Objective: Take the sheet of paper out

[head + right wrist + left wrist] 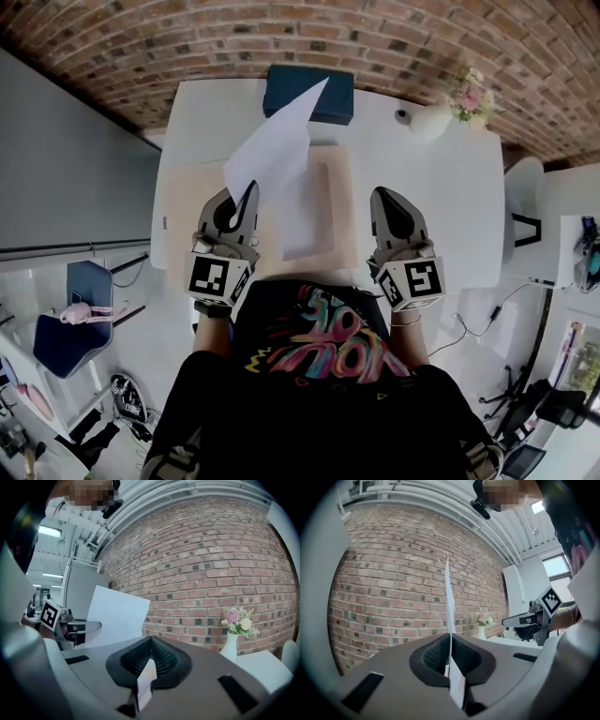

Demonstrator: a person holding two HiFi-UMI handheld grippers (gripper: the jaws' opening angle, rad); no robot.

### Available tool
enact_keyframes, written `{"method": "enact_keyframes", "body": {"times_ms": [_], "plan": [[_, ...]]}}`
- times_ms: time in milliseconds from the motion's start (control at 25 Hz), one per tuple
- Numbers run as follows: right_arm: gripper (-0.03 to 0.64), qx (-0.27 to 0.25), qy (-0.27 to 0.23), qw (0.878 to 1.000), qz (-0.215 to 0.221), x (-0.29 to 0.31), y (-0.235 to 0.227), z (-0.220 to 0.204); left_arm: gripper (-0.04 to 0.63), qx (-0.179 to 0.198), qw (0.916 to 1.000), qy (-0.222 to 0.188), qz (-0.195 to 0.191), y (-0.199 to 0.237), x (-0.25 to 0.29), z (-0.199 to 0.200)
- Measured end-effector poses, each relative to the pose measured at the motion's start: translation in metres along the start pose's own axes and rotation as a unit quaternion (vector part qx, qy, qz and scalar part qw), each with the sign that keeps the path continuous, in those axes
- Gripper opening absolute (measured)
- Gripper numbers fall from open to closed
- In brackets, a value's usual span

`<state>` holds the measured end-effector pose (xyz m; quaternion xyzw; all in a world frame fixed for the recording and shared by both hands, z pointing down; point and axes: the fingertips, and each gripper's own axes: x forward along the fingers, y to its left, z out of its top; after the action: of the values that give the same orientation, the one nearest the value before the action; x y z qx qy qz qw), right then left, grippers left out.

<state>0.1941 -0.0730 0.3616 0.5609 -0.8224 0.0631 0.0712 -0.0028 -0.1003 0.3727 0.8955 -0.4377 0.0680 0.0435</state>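
A white sheet of paper (pixel 272 150) is lifted off the white table (pixel 450 216), and my left gripper (pixel 249 190) is shut on its lower edge. In the left gripper view the sheet (pixel 449 597) stands edge-on, pinched between the closed jaws of the left gripper (pixel 451 638). My right gripper (pixel 386 194) hovers over the table to the right, shut with nothing in it. In the right gripper view the tips of the right gripper (pixel 151 639) meet, and the sheet (pixel 117 616) hangs at the left beside the left gripper (pixel 77 627).
A beige folder (pixel 339 211) lies flat on the table under the sheet. A dark blue box (pixel 314 94) sits at the far edge. A white vase of flowers (pixel 433 120) stands at the back right, in front of a brick wall (pixel 225 564).
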Motion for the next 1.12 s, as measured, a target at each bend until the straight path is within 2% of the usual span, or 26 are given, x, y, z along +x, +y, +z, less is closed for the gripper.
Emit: {"method": "enact_keyframes", "body": {"times_ms": [240, 360, 520, 680, 840, 1120], "plan": [[0.018, -0.021, 0.010, 1.000, -0.002, -0.001, -0.006, -0.006, 0.023, -0.004, 1.0000, -0.002, -0.006, -0.007, 0.001, 0.001], [0.018, -0.025, 0.012, 1.000, -0.004, -0.002, -0.009, -0.008, 0.023, -0.014, 0.9997, -0.020, -0.005, -0.008, 0.003, 0.008], [0.018, -0.021, 0.011, 1.000, -0.005, -0.002, -0.010, -0.009, 0.023, -0.011, 0.9999, 0.002, -0.011, -0.008, 0.002, 0.002], [0.018, -0.023, 0.010, 1.000, 0.000, -0.002, -0.008, -0.009, 0.023, -0.038, 0.9987, -0.035, -0.005, -0.006, 0.004, 0.011], [0.018, -0.027, 0.012, 1.000, 0.004, -0.001, -0.006, -0.008, 0.023, -0.022, 0.9997, 0.004, -0.010, -0.007, 0.001, 0.000], [0.018, -0.028, 0.014, 0.999, 0.011, 0.000, -0.002, -0.009, 0.023, -0.021, 0.9997, 0.010, -0.010, -0.008, 0.000, -0.003]]}}
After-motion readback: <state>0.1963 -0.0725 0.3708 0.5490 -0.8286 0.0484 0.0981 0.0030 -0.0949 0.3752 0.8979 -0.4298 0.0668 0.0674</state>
